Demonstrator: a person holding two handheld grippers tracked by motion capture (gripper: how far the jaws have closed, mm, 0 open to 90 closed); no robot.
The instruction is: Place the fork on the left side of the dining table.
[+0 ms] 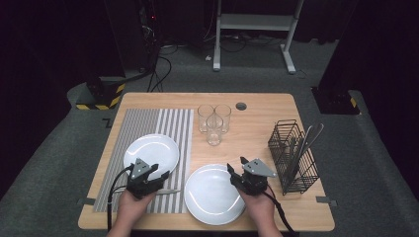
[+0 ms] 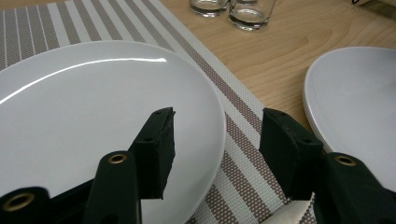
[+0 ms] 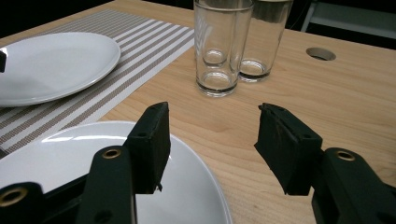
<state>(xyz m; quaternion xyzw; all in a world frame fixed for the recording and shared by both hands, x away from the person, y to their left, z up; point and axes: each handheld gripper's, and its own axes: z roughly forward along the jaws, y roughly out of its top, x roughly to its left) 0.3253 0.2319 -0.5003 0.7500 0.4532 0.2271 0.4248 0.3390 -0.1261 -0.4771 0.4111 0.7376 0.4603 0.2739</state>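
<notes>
Two plate rims [image 2: 205, 116] [image 3: 205, 172] between two grippers' open fingers [image 2: 156, 149].

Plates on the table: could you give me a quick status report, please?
Left gripper open, straddling the rim of the plate on the mat. Right gripper open over the near plate edge. Glasses beyond, nothing between.

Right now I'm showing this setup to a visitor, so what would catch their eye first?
Two white plates stand out: the plate on the striped placemat at the left, and the plate on bare wood at the table's near edge. The left tongs hang open over the first plate's near rim, the right tongs open at the second plate's right rim. Behind them three clear glasses cluster mid-table, with a black wire cutlery basket at the right.
</notes>
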